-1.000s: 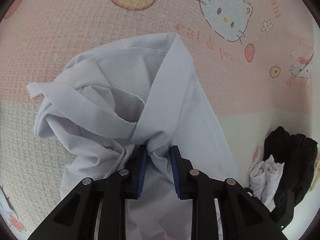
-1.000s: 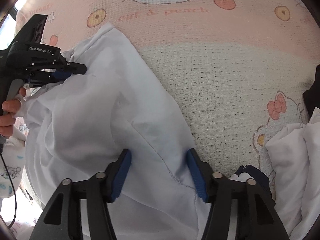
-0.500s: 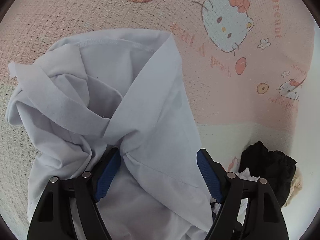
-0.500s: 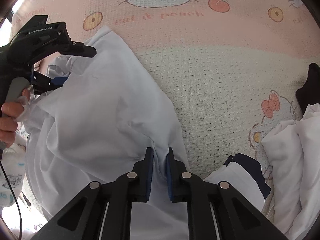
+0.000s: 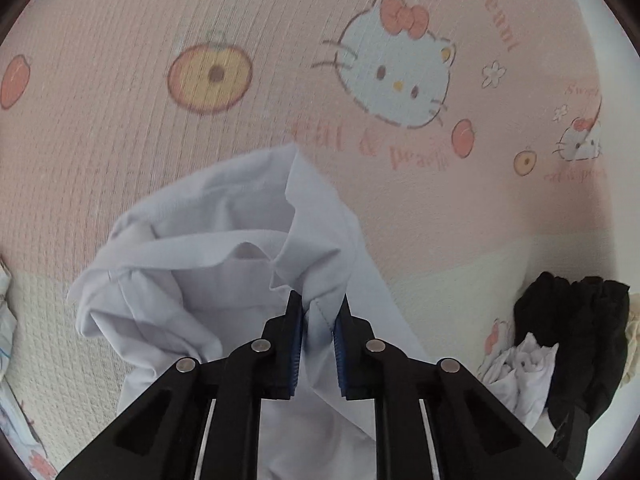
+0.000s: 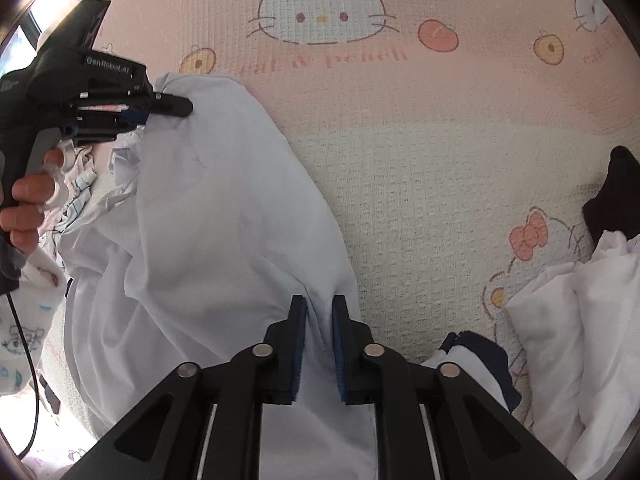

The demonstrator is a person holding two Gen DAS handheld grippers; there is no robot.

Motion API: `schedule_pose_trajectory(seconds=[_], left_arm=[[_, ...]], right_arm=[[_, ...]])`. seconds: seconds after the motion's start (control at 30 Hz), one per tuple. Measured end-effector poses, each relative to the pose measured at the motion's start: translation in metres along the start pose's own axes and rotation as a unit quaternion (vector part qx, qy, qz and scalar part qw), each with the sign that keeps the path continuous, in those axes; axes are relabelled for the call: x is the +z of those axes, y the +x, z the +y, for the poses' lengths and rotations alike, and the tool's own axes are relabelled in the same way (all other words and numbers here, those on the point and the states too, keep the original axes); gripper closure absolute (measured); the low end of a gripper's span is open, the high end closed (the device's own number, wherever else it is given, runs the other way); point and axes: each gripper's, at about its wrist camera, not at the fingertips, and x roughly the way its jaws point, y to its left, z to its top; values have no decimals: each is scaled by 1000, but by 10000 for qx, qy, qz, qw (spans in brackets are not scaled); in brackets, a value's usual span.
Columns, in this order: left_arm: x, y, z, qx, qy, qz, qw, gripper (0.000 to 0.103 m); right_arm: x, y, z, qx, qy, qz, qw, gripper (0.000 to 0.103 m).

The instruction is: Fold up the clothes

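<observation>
White shirt (image 5: 224, 292) pinched by both jaws, bedspread (image 5: 120, 120) beneath

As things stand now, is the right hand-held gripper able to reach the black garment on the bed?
Probably not yet. The right hand-held gripper is shut on the white shirt, so it must release first. Otherwise the way looks free: only bare blanket lies between it and the black garment.
</observation>
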Motion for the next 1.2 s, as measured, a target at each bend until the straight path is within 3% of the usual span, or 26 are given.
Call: schedule_pose_trajectory(seconds=[0.03, 0.07, 0.1, 0.23, 0.43, 0.67, 0.73, 0.8, 0.9, 1.2], left_arm=[[4, -1, -3, -23, 51, -9, 10000, 91], [7, -3, -6, -21, 120, -38, 9999, 91], [10, -3, -9, -24, 183, -57, 9998, 91], [19, -2, -18, -88, 330, -74, 9994, 91], [24, -3, -20, -209, 367, -42, 9991, 91], [25, 0, -20, -221, 436, -2, 9988, 91], [24, 1, -19, -248, 422, 21, 9988, 91], [24, 1, -19, -237, 423, 23, 9988, 91], [25, 0, -19, -247, 433, 52, 9987, 91], [33, -15, -27, -355, 605, -78, 9975, 91]], right_arm=[[1, 0, 2, 0, 2, -31, 10000, 68], [2, -1, 4, 1, 3, -61, 10000, 49], [4, -1, 6, 1, 5, -92, 10000, 45], [5, -3, 5, 292, 150, -102, 9994, 40], [18, 24, 9, -244, -39, 285, 9993, 37], [18, 36, 15, -226, 59, 270, 9994, 37], [19, 34, 15, -211, 140, 225, 9994, 42], [19, 32, 14, -195, 221, 179, 9994, 67], [20, 29, 13, -173, 341, 110, 9992, 89], [20, 7, 1, -183, 726, -216, 9970, 94]])
